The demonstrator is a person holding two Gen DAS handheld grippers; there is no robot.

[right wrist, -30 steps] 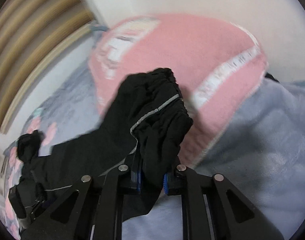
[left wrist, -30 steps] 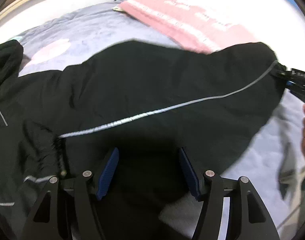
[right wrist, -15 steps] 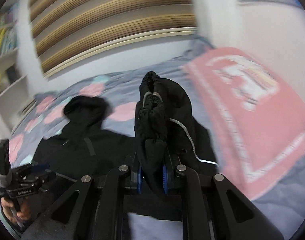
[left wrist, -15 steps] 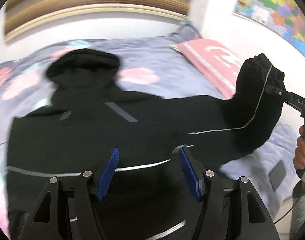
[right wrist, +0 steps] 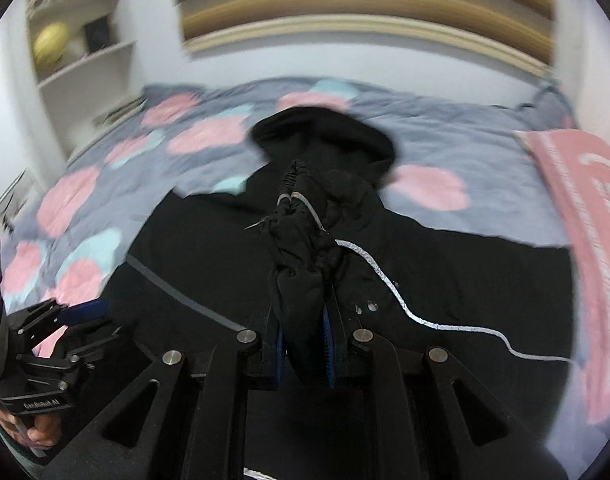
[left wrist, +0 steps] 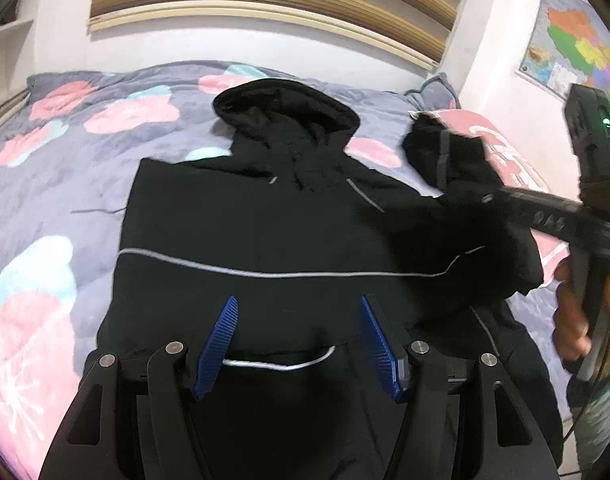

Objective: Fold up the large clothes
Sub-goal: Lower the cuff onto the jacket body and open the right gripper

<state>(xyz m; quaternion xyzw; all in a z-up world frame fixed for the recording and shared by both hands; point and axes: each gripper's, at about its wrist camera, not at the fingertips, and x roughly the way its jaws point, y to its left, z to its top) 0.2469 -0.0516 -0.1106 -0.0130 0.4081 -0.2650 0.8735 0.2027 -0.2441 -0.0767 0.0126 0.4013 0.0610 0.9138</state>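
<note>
A black hooded jacket (left wrist: 265, 220) was spread flat on a bed (left wrist: 57, 184) covered by a grey floral quilt, hood toward the wall. Its sleeve cuff (right wrist: 301, 240) was clamped in the narrow jaws of the right gripper (right wrist: 305, 344). The left gripper (left wrist: 297, 344) was held with jaws wide and empty over the hem. A pink pillow (right wrist: 585, 240) lay beside the jacket; shelves (right wrist: 81, 40) stood behind.

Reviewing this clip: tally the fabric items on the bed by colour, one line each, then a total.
Black: 1, the hooded jacket, its sleeve cuff clamped in the right gripper
Pink: 1, the pillow
Grey with pink and blue blotches: 1, the quilt
Total: 3
</note>
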